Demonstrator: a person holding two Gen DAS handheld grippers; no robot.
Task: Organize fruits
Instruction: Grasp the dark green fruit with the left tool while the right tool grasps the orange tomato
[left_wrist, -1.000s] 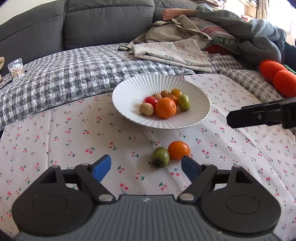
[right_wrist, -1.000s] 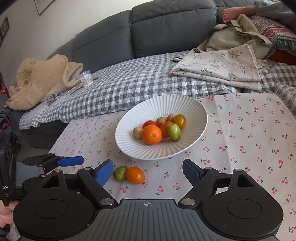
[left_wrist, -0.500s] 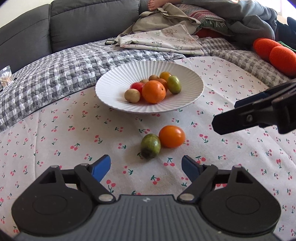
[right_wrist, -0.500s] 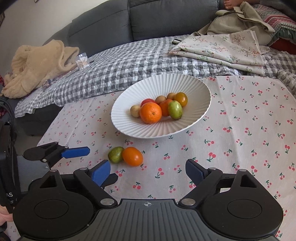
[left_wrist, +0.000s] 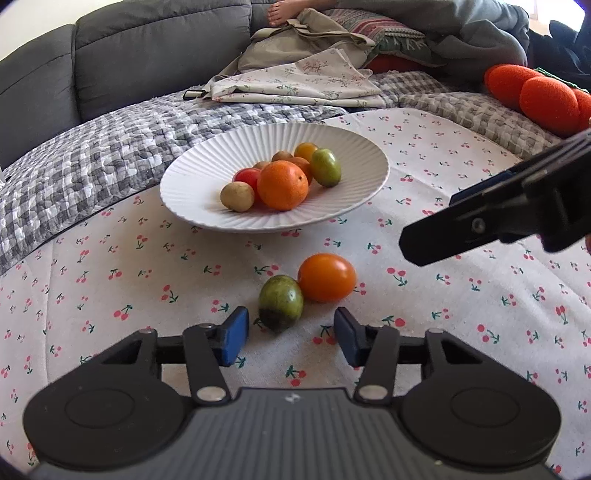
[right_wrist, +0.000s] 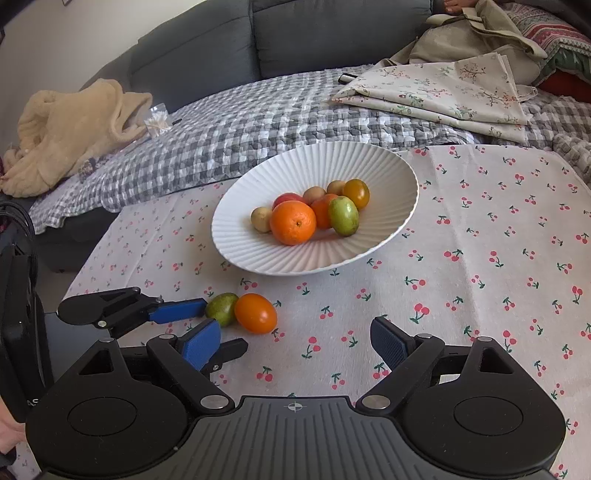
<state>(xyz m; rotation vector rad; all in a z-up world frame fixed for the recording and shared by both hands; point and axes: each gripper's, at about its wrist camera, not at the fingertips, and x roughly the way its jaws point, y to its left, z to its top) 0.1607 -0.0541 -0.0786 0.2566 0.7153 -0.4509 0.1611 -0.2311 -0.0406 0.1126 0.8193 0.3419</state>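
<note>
Inside white ribbed plate (left_wrist: 362, 155): 7 fruits (left_wrist: 282, 185)

**Surroundings: sofa, bedding, loose textiles**

Dark grey sofa (right_wrist: 332, 33) along the back. Grey-and-white checked quilt (right_wrist: 266, 110) spread over its seat, running down to the near surface. White cloth with red cherry print (right_wrist: 498, 229) laid flat in front of the quilt. Folded floral cloth (right_wrist: 443, 92) on the quilt, right of centre; beige bag (left_wrist: 314, 40) behind it. Bare foot (left_wrist: 280, 11) at the top edge. Cream fleece blanket (right_wrist: 70, 136) bunched at far left, small clear packet (right_wrist: 157, 120) beside it. Orange plush cushion (left_wrist: 535, 96) at far right. Grey garment (left_wrist: 480, 33) heaped behind.
</note>
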